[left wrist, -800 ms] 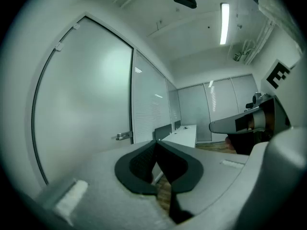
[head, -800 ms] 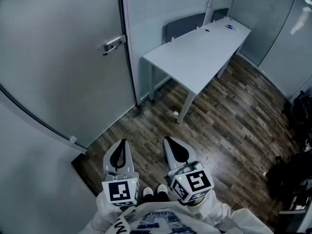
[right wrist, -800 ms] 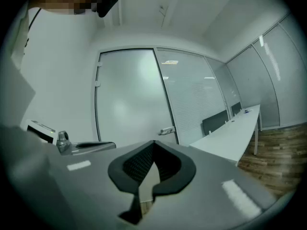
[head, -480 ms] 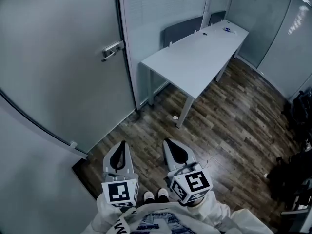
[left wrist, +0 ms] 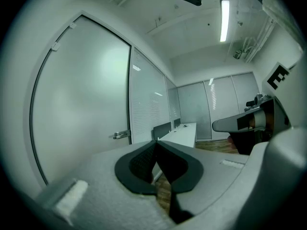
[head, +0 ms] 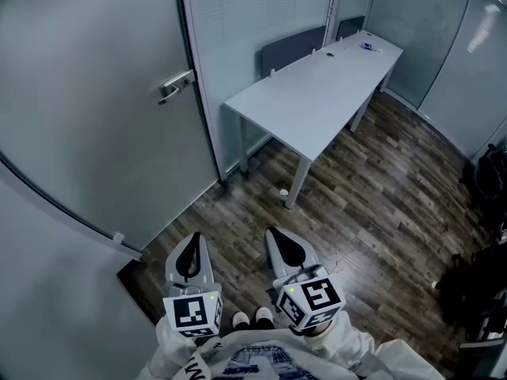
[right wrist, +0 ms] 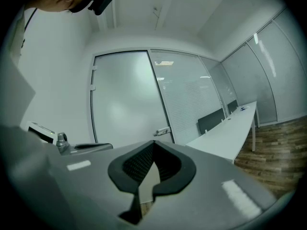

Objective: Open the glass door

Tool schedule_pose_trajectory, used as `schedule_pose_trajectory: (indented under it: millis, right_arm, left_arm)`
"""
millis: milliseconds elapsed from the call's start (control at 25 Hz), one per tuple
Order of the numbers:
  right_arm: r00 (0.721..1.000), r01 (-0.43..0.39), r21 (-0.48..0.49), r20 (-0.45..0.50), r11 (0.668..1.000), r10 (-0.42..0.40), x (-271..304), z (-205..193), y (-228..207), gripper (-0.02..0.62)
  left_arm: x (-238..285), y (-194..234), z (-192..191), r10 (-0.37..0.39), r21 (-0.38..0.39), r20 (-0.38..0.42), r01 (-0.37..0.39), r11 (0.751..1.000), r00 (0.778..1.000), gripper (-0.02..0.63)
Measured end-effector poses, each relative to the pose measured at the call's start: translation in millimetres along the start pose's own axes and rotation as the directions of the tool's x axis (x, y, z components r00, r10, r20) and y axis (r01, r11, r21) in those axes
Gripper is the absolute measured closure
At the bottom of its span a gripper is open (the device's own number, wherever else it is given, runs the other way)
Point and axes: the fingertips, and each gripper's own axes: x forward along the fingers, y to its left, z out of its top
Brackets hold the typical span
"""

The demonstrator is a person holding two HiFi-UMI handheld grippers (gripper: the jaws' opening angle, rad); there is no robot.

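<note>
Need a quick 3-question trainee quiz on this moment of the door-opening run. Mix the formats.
1. True or false: the left gripper is clear of the door handle.
2. In the head view, the white table stands: A) right of the glass door; B) left of it; C) in front of it, blocking it.
3. Fill in: the right gripper is ____, with nothing between its fingers.

Key: 1 true; 2 A; 3 shut.

Dim, cool cast; ceiling strip light [left wrist: 223, 20] bright; fisheye edges vignetted, foreground soft.
</note>
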Motion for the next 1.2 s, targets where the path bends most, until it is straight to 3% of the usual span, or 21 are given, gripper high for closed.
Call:
schedule_pose_trajectory:
  millis: [520,840,1200]
  right_arm:
    - [1.0,0.023,0.014,0.015,1.0,-0.023,-17,4,-46,0.592]
    - [0.999,0.038,-0.001,-0.01,0.999,-0.038,21,2,-60,0.592]
    - [0.997,0.05,-0.003,-0.053,0.999,-0.05,107,-3,-80,0.592]
  left_arm:
    - [13,-29,1,0.01,0.035,0.004,-0.01,0.999,1.0,0.603]
    - [57,-10,-7,0.0,0.019,-0.005,0.0,1.0,1.0,0.603]
    - [135,35,-19,0.001,-0.006,-0.025,-0.001,1.0,1.0,0.603]
